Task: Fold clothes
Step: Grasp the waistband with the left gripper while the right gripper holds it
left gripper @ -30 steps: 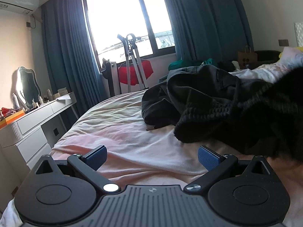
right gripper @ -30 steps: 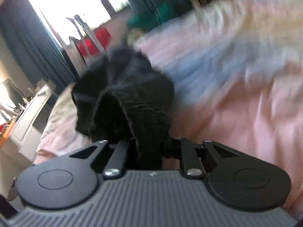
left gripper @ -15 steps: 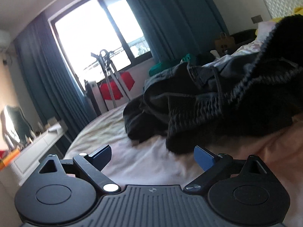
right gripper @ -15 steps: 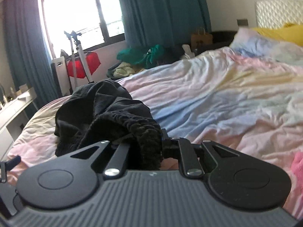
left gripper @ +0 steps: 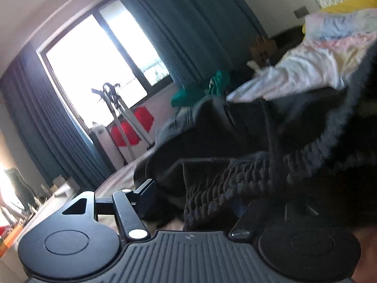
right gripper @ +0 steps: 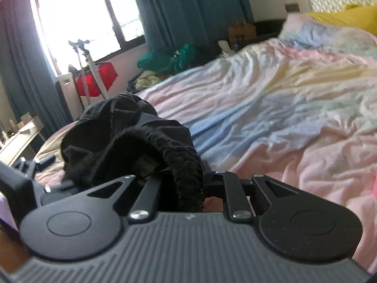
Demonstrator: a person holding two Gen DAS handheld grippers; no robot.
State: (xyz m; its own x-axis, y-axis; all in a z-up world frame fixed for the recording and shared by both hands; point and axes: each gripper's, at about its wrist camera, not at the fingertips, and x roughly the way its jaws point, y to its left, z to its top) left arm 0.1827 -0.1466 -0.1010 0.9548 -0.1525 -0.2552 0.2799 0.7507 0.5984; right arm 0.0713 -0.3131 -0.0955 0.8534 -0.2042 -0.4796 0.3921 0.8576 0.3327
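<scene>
The right gripper [right gripper: 188,184] is clamping the ribbed waistband [right gripper: 186,165] of a black garment [right gripper: 122,127], its jaws drawn in tight on the bunched elastic so that the fabric is filling the whole gap between them. From that grip the garment is trailing forward and to the left, humping up in a crumpled heap on the bed [right gripper: 282,108]. The bedsheet, pastel pink, blue and yellow, is lying rumpled to the right of the heap.

The left gripper [left gripper: 195,202] is sitting with its jaws apart, gripping nothing. Its left finger [left gripper: 146,195] is showing clear, while the right finger is hidden under the waistband [left gripper: 235,179], which is draping over that side and lying across the space between the fingers. The garment [left gripper: 223,136] is stretching up and to the right here, lifted off the sheet, with a cord hanging down across it. This view is blurred.

The left gripper's edge is also showing at the far left of the right wrist view, just beside the heap.

Beyond the bed, teal curtains [right gripper: 188,9] are framing a bright window [right gripper: 84,16], a red bag [right gripper: 99,82] is hanging on a stand, and green clothes [right gripper: 165,59] are lying piled below the sill.
</scene>
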